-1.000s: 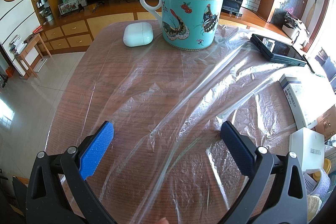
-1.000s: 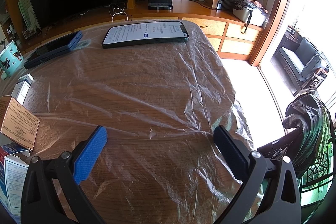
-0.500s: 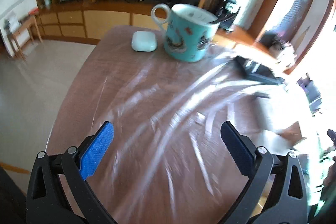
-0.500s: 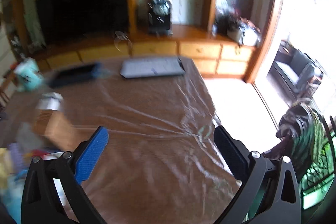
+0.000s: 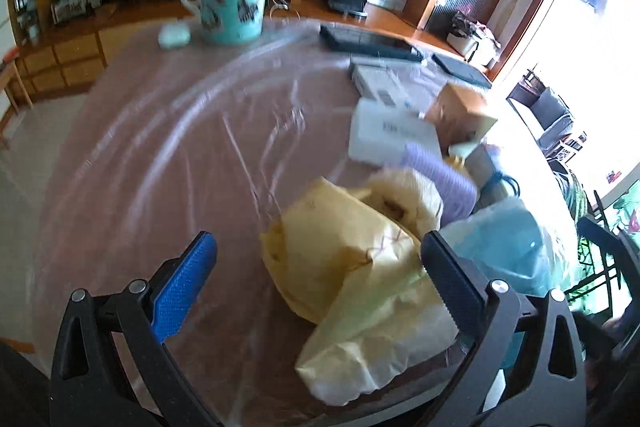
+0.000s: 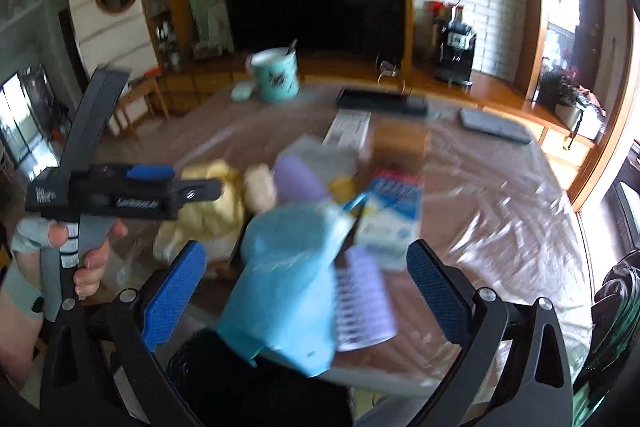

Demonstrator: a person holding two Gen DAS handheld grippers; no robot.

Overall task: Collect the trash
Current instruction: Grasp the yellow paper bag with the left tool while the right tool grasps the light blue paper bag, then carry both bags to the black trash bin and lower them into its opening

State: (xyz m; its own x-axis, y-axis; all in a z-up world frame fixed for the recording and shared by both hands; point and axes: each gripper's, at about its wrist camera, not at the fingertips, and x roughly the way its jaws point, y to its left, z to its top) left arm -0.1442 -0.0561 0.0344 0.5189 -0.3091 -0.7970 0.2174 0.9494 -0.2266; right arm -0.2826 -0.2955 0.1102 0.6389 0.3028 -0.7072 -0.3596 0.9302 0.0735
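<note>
A crumpled yellow paper wrapper [image 5: 352,279] lies at the table's near edge, straight ahead of my open left gripper [image 5: 316,279], whose jaws stand wide to either side of it. A pale bun-like lump [image 5: 404,195] and a purple roll [image 5: 440,175] sit behind it. A light blue plastic bag [image 6: 288,275] lies at the near edge, between the wide jaws of my open right gripper [image 6: 306,287]. The left gripper [image 6: 132,193] shows from the side in the right wrist view, over the yellow wrapper [image 6: 212,211]. Both views are blurred.
White and brown boxes [image 5: 392,135] crowd the pile. A blue-white carton [image 6: 394,215] and a printed sheet [image 6: 360,303] lie by the blue bag. A turquoise mug [image 5: 232,11], earbud case [image 5: 174,35], phone [image 5: 372,43] and tablet [image 6: 494,125] sit farther back on the plastic-covered table [image 5: 180,131].
Both grippers have pulled back and swung inward to the trash pile at the near edge. The mug and phones now lie farther away. Both stay open.
</note>
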